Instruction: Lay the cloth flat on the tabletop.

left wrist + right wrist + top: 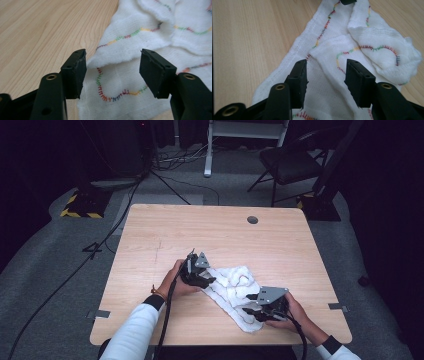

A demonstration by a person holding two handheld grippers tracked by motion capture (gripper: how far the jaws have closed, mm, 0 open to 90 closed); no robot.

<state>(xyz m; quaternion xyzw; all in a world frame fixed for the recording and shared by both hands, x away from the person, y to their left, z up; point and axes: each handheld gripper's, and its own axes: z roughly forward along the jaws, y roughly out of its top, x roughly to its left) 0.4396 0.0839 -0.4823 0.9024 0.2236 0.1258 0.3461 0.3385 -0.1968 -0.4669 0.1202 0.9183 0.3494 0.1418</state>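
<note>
A crumpled white cloth with rainbow stitching [232, 290] lies low in the middle of the frame on the light wooden table [150, 235]. The left gripper [206, 281] and right gripper [252, 303] both have open jaws, holding nothing. If they close too high, the cloth could slip free.

Your cloth [231, 290] is white, stitched with a wavy line of rainbow thread: red, orange, yellow, green, blue, purple. The desk [150, 245] under it is pale wood grain with a grey round plug [252, 219] near its far edge. Your tongs [113, 72] are black.
</note>
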